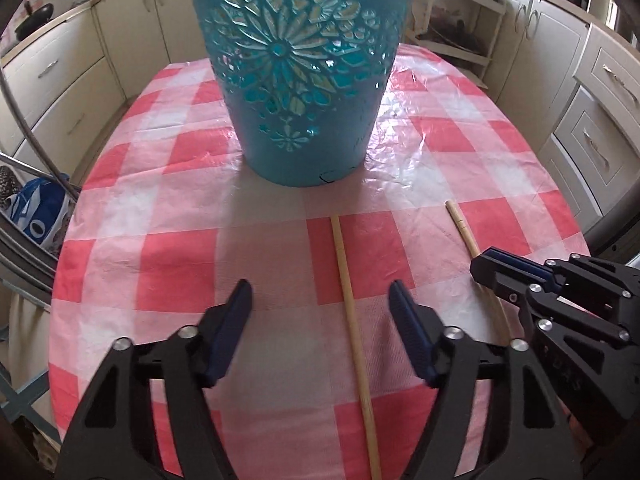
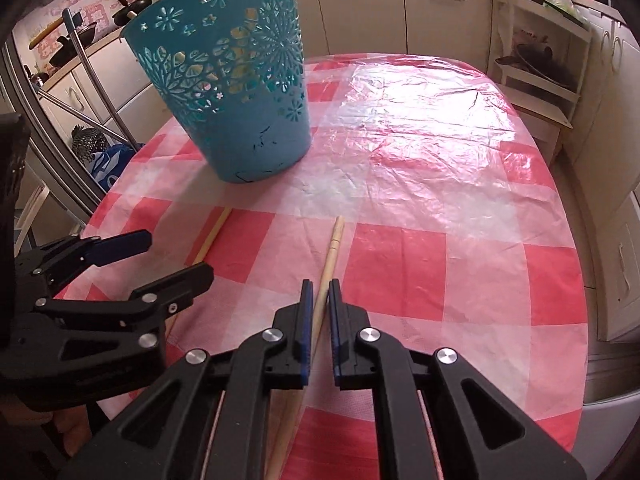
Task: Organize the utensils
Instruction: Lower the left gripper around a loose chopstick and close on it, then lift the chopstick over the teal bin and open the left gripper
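A teal perforated basket (image 1: pixel 298 68) stands upright on the pink checked tablecloth (image 1: pixel 160 216); it also shows in the right wrist view (image 2: pixel 236 92). Two wooden chopsticks lie on the cloth. My left gripper (image 1: pixel 320 304) is open, with one chopstick (image 1: pixel 352 320) lying between its fingers on the table. My right gripper (image 2: pixel 319 300) is shut on the other chopstick (image 2: pixel 330 256), which points toward the basket. In the left wrist view the right gripper (image 1: pixel 486 268) sits at the right over that chopstick (image 1: pixel 464 228). The left gripper (image 2: pixel 176 256) appears at left in the right wrist view.
Cream kitchen cabinets (image 1: pixel 600 120) surround the table. A white open shelf (image 2: pixel 536 60) stands beyond the far edge. A blue bag (image 1: pixel 36 216) and metal frame (image 1: pixel 24 120) are at the left. Glossy wrinkled plastic (image 2: pixel 420 120) covers the cloth.
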